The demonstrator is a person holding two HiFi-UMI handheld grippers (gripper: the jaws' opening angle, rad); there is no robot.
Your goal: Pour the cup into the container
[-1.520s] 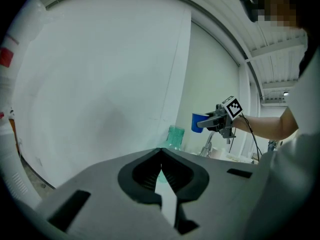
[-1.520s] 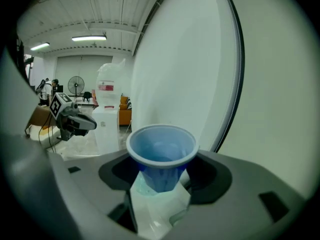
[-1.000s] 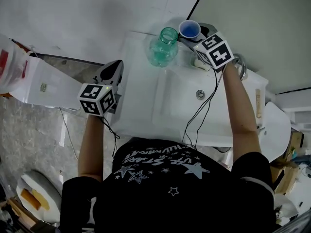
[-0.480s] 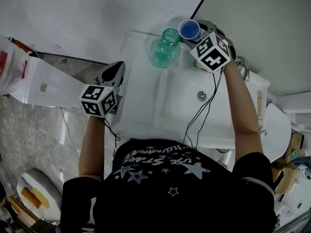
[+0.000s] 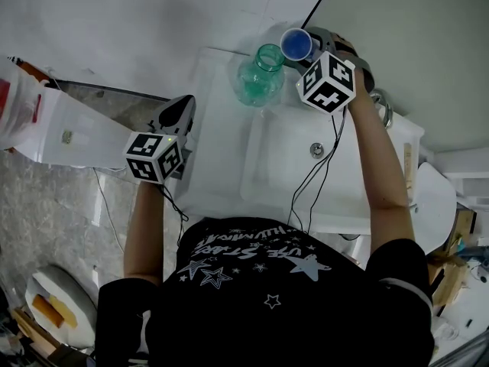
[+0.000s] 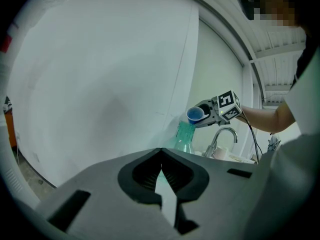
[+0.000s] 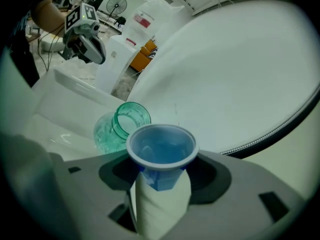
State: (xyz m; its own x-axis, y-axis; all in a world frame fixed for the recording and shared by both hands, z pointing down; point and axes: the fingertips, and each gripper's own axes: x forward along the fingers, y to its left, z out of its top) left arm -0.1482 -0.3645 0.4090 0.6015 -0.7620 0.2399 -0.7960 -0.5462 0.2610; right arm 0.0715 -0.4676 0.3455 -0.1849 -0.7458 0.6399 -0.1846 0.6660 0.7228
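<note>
1. Pinched between the right tongs (image 5: 304, 50), by its lower body: a blue cup (image 7: 161, 151), with rim and open mouth clear of the pads.
2. Raised over the rear ledge of a white sink (image 5: 221, 128), with the cup's rim just beside and slightly above the mouth of a green clear bottle (image 5: 258, 75). Touching or apart: impossible to tell.
3. Long axis of the cup tipped off upright and leaning toward the person's left. Mouth turned toward the bottle's side, base toward the right. Clearest in the left gripper view, with the round opening facing that camera.
4. Inside of the cup pale blue, contents too unclear to name.
5. Bottle upright on the sink's rear ledge, left of the faucet (image 6: 222, 136). Long axis vertical, uncapped mouth pointing straight up, neck narrower than the rounded body below.
6. Left tongs (image 6: 161, 156) pressed together at the tips, nothing between them. Out past the sink's left edge, well apart from both cup and bottle, nose aimed toward them.
7. Drain (image 5: 317, 150) in the basin floor, nearer the person than the bottle and the right tongs.
</note>
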